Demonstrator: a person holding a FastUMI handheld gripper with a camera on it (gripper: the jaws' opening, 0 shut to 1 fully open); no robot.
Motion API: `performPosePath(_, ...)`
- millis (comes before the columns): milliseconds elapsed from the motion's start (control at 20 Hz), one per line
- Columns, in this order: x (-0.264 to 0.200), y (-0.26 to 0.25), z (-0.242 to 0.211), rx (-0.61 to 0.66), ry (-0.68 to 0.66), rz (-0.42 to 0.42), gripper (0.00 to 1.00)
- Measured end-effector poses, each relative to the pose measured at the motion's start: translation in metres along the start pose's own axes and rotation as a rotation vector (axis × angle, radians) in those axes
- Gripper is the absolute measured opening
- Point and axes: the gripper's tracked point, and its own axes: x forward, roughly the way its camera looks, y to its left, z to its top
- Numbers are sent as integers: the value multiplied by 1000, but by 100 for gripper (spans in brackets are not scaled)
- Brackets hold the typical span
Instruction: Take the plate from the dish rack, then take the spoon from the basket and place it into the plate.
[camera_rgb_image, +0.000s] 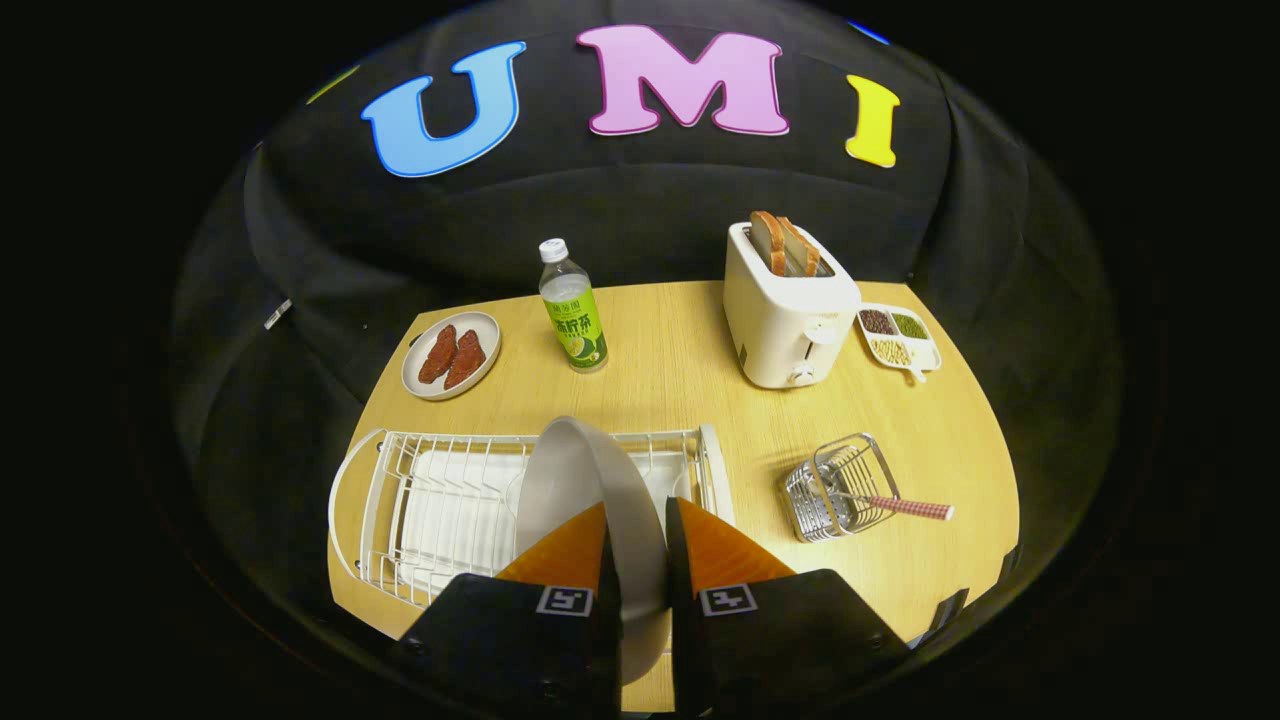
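With the fingers (640, 520) clamped on the grey plate's (580, 480) rim, held edge-up above the white dish rack (440, 500), step one seems underway. Next: lay plate flat on tabletop (680, 360), then fetch spoon (905, 507) from wire basket (835, 485).

toaster (790, 325), green bottle (574, 312), meat dish (451, 355), bean tray (897, 336)

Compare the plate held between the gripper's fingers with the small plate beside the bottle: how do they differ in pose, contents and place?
The held plate stands on edge over the dish rack, clamped by the gripper; the small plate lies flat on the table beside the bottle. The held plate is empty; the small plate carries two reddish pieces. Both are round and pale.
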Motion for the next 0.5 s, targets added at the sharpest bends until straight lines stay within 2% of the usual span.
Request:
performPosePath(100,-7,-6,-2,-4,-13,35,24)
performPosePath(300,-39,-22,-5,51,-37,159,24)
performPosePath(500,-76,-66,-11,82,-52,197,24)
